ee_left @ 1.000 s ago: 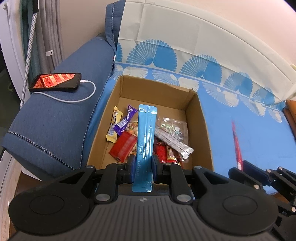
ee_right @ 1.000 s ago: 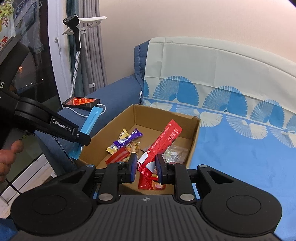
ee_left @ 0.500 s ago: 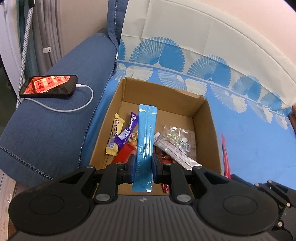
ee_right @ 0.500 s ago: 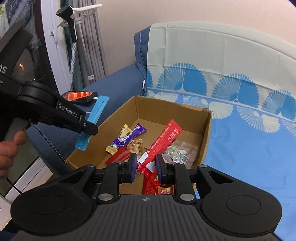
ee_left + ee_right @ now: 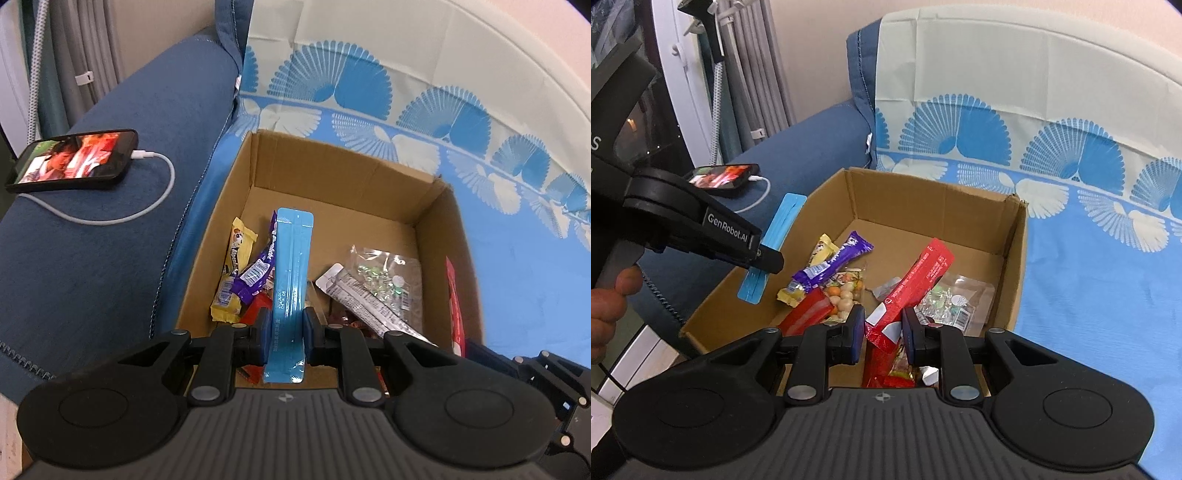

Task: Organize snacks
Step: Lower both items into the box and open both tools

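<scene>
An open cardboard box (image 5: pixel 436 229) (image 5: pixel 1015 236) on the sofa seat holds several snacks: a yellow bar (image 5: pixel 232 273), a purple bar (image 5: pixel 834 262), a clear candy bag (image 5: pixel 384 273), a silver stick pack (image 5: pixel 365 302) and red packets. My left gripper (image 5: pixel 285 334) is shut on a long blue snack stick (image 5: pixel 291 273), held upright over the box's near left part; the stick also shows in the right wrist view (image 5: pixel 775 236). My right gripper (image 5: pixel 884 334) is shut on a long red snack stick (image 5: pixel 916 284) above the box's near edge.
A phone (image 5: pixel 74 160) with a white charging cable (image 5: pixel 147 206) lies on the dark blue sofa arm left of the box. A blue and white fan-patterned cover (image 5: pixel 1089 229) spreads over the seat to the right. Curtains and a stand are at the far left.
Both grippers have moved forward and lower toward the box, each still holding its stick. The box now looks larger in both views.
</scene>
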`<state>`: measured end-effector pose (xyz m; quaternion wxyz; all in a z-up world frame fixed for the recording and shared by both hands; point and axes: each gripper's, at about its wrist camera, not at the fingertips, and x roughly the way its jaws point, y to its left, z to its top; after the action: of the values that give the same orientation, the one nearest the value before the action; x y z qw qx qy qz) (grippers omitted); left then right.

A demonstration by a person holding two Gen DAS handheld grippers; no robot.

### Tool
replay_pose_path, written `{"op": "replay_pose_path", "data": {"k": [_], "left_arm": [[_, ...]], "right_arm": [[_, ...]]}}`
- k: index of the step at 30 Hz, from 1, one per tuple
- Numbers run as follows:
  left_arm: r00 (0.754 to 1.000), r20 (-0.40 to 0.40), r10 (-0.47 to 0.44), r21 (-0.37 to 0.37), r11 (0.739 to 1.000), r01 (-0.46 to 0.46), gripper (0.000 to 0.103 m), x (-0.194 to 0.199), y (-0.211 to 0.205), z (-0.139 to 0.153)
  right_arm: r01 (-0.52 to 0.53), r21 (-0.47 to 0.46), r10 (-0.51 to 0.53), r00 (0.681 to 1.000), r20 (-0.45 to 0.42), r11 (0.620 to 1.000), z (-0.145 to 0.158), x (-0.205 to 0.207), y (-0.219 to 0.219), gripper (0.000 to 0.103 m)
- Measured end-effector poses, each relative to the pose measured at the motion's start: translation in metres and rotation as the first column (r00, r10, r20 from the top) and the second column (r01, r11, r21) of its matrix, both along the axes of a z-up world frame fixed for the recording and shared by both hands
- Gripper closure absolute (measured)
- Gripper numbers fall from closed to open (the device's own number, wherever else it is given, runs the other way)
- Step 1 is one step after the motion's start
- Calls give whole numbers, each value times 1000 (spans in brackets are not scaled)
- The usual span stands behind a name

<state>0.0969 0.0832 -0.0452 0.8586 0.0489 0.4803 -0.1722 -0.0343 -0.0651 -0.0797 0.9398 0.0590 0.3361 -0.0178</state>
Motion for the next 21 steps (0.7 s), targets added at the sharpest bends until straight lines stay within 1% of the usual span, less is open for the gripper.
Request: {"op": "replay_pose_path", "data": {"k": [9, 19, 20, 21], "left_arm": [[1000, -12, -18, 44, 999, 18, 83, 23, -15, -22], [999, -28, -16, 92, 996, 19, 82, 43, -23, -43], [1000, -23, -12, 104, 994, 15, 75, 44, -23, -45], [1000, -26, -11, 119, 993, 14, 48, 46, -23, -47]], "right_arm": [[1, 2, -1, 999, -32, 1000, -19, 30, -11, 79], [-8, 6, 9, 998, -57, 1000, -33, 47, -13, 79], [-7, 6, 8, 998, -61, 1000, -35, 49, -13, 78], [-8, 9, 8, 998, -68, 1000, -36, 50, -14, 75]]}}
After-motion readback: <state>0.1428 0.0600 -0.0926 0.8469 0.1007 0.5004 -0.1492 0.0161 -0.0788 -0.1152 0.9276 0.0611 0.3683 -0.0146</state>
